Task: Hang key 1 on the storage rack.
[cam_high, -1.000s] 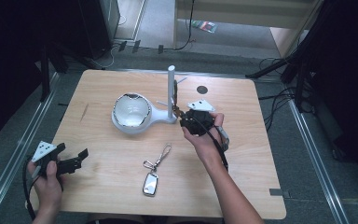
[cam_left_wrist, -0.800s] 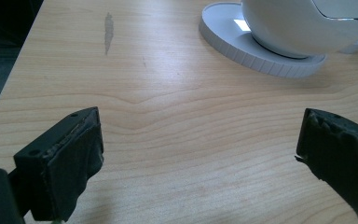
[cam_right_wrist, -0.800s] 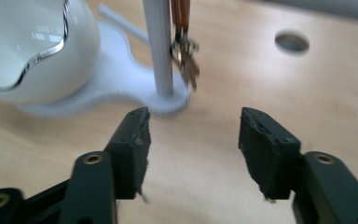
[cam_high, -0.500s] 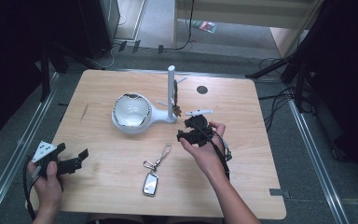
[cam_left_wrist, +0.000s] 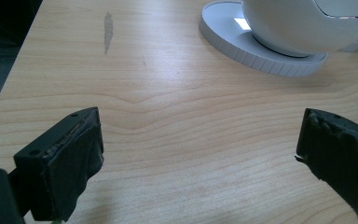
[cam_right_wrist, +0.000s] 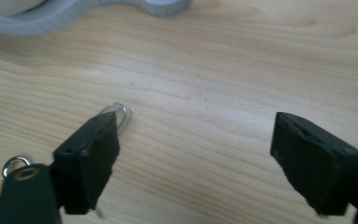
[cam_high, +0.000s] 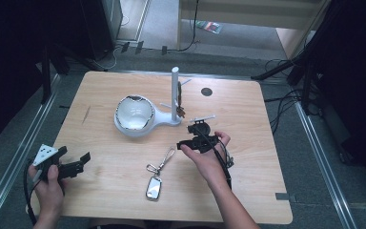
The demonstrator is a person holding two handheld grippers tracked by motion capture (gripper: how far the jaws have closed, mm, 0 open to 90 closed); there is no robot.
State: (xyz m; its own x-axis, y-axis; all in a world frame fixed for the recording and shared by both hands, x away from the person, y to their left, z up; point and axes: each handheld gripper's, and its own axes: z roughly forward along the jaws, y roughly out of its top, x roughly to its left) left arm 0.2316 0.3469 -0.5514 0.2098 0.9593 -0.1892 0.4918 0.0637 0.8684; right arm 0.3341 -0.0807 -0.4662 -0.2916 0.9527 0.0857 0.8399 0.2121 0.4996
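A car key fob (cam_high: 153, 187) lies on the wooden table (cam_high: 267, 157) with a metal clip loop (cam_high: 167, 156) stretching up from it. My right gripper (cam_high: 187, 137) hovers just right of that loop, open; its jaws have just been opening and nothing is between them. In the right gripper view the loop (cam_right_wrist: 120, 113) peeks out beside the left jaw of my right gripper (cam_right_wrist: 198, 154). A white stand (cam_high: 164, 119) carries a bowl (cam_high: 133, 113) and an upright post (cam_high: 175, 93), with a small dark bunch of keys (cam_high: 179, 111) hanging on it. My left gripper (cam_high: 75, 153) rests open at the near left.
In the left gripper view the left gripper (cam_left_wrist: 198, 149) faces the bowl (cam_left_wrist: 307, 23) on its ribbed white base (cam_left_wrist: 242, 44). A round black hole (cam_high: 206, 91) sits in the tabletop behind the post. Cables trail on the floor beyond the far edge.
My right gripper has drawn back from the post toward the near side, down beside the clip loop, and its jaws have spread. The left gripper has stayed put.
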